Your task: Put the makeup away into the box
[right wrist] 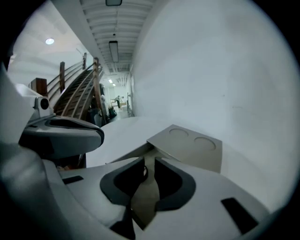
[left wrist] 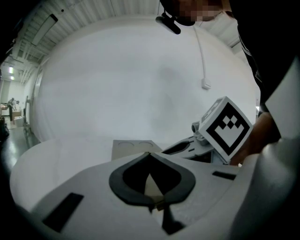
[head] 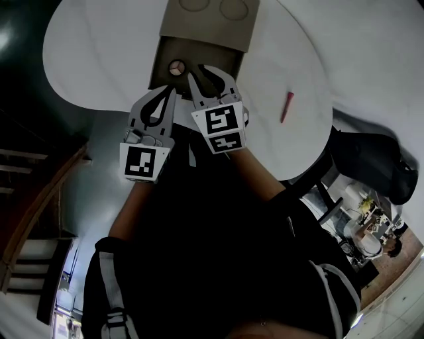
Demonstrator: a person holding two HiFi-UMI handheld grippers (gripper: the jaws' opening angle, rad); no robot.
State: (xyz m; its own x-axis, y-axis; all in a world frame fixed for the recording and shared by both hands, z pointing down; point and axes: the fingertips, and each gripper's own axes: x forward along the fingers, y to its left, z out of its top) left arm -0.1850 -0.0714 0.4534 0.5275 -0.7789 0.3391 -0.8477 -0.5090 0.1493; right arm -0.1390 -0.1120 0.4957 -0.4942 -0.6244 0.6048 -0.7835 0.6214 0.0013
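Note:
A grey box (head: 161,65) stands open on the white round table (head: 99,59), its lid (head: 209,20) with two round recesses folded back. A small round compact (head: 177,67) lies inside. A red makeup pencil (head: 287,106) lies on the table to the right of the box. My left gripper (head: 169,91) hovers at the box's near edge, shut and empty (left wrist: 150,153). My right gripper (head: 199,71) hangs over the box's inside; its jaws stand a little apart with nothing between them (right wrist: 149,161). The lid (right wrist: 187,145) shows ahead of them.
The table's near edge runs just under both grippers. A black chair with a bag (head: 371,165) stands to the right of the table. Wooden stairs (head: 26,198) lie at the left. A white wall (left wrist: 140,84) rises behind the table.

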